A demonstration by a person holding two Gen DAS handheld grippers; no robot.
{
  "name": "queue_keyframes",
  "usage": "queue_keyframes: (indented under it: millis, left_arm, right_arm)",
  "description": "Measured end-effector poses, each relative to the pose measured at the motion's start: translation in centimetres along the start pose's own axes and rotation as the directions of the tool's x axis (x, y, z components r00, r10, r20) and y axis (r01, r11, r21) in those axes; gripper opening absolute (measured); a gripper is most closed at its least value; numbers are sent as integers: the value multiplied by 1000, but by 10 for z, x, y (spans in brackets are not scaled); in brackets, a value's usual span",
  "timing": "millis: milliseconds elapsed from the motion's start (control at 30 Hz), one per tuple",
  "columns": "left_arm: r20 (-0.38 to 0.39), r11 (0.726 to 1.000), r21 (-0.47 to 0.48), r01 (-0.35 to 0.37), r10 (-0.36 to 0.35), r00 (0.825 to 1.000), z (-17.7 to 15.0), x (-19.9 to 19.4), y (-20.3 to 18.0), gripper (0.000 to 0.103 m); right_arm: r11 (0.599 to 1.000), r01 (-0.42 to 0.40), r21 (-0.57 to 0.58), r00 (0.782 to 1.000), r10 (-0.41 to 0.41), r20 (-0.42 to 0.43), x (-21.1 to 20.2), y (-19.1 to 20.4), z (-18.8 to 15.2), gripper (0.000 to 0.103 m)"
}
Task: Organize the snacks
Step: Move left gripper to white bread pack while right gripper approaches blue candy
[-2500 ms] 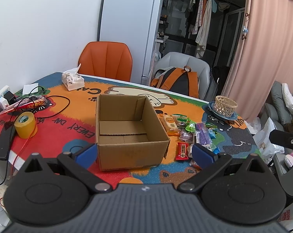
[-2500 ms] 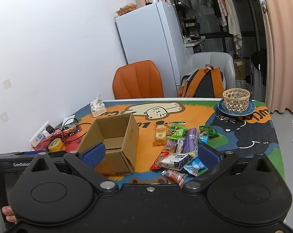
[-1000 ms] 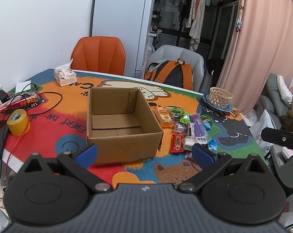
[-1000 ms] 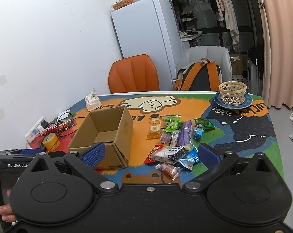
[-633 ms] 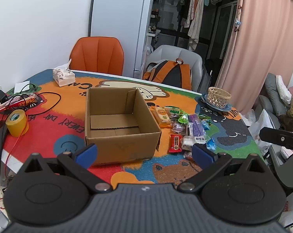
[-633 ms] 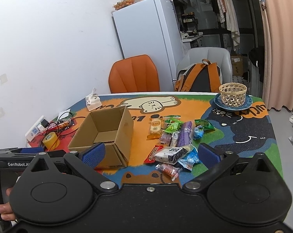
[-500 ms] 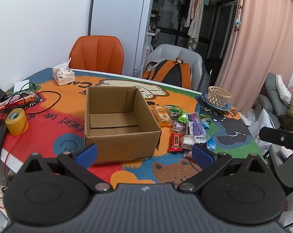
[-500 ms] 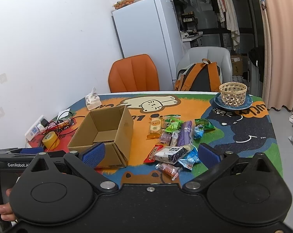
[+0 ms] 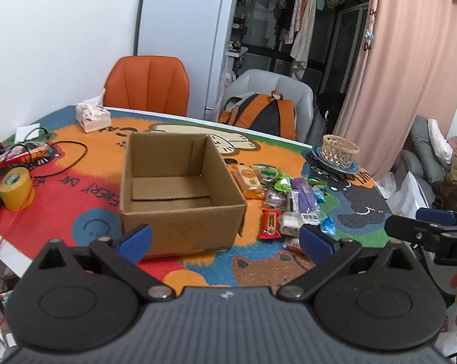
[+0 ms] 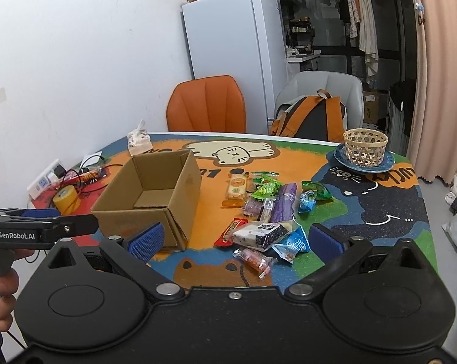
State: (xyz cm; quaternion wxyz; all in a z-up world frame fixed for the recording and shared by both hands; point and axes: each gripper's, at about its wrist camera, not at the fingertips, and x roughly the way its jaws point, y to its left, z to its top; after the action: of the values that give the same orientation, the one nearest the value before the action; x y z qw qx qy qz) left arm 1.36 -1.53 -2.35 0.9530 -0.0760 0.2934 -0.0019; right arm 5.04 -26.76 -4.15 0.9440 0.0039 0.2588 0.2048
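Note:
An open, empty cardboard box (image 9: 180, 191) stands on the colourful table mat; it also shows in the right wrist view (image 10: 155, 197). A pile of snack packets (image 9: 289, 200) lies right of the box, and shows in the right wrist view (image 10: 265, 209): an orange biscuit pack (image 10: 237, 189), a purple pack (image 10: 284, 204), a red bar (image 10: 230, 232), a white-and-black pack (image 10: 257, 235). My left gripper (image 9: 225, 238) is open and empty, in front of the box. My right gripper (image 10: 234, 241) is open and empty, just before the snack pile.
A woven basket on a blue plate (image 10: 365, 148) stands at the far right. A tissue pack (image 9: 92, 116), yellow tape roll (image 9: 16, 188), cables and a power strip (image 10: 43, 182) lie at the left. An orange chair (image 9: 146, 89) and a grey chair with a backpack (image 9: 265, 115) stand behind the table.
Both grippers have drifted a little back from the table; the box and snacks look slightly smaller and lower. Nothing on the table has moved.

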Motion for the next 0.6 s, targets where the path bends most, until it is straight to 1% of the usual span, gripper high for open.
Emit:
queue_keyframes:
  millis: [167, 333, 600]
  left_arm:
    - [2, 1000, -7, 21, -21, 1000, -3, 12, -7, 103]
    - [22, 999, -22, 44, -43, 999, -5, 24, -11, 102]
    - [-11, 997, -8, 76, -76, 997, -11, 54, -25, 101]
  right_arm:
    - [1000, 14, 19, 1000, -14, -11, 9, -10, -4, 103]
    - [998, 27, 50, 999, -26, -28, 20, -25, -12, 103]
    - [996, 45, 77, 997, -39, -70, 41, -44, -23, 103]
